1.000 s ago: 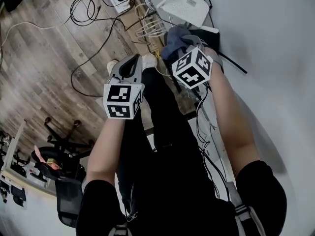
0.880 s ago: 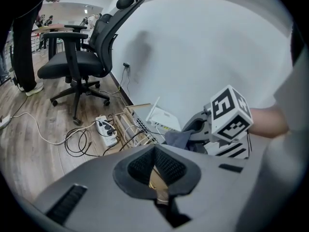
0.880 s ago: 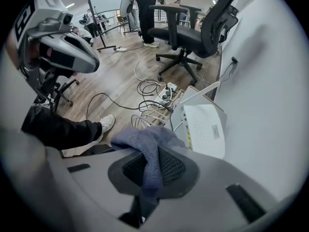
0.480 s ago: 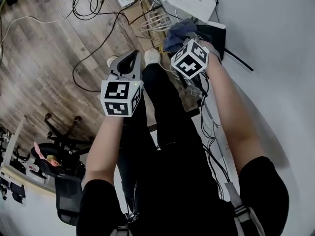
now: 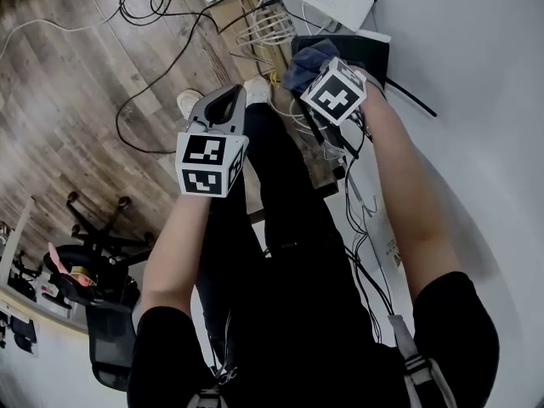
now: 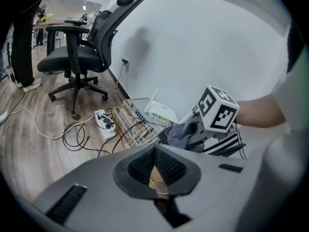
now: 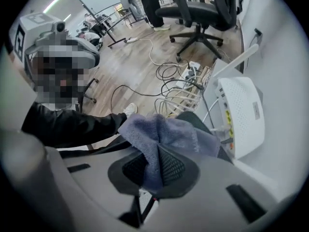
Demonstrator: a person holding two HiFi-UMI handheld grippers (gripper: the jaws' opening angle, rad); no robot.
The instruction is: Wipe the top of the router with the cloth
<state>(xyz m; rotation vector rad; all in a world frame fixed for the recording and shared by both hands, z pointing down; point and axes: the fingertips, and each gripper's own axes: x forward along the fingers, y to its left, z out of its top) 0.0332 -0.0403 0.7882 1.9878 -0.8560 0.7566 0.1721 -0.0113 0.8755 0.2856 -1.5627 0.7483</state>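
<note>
Jaws on R gripper (image 7: 157,148) clamped tight on the blue-grey cloth (image 7: 166,129), bunched up, by a dark box (image 5: 361,51), just short of the white router (image 7: 244,112) against the white wall (image 5: 476,100). L gripper (image 6: 154,153): jaws together, nothing btwn them, off to the side over wood floor (image 5: 68,100) w/ loose cables (image 5: 161,15).
</note>
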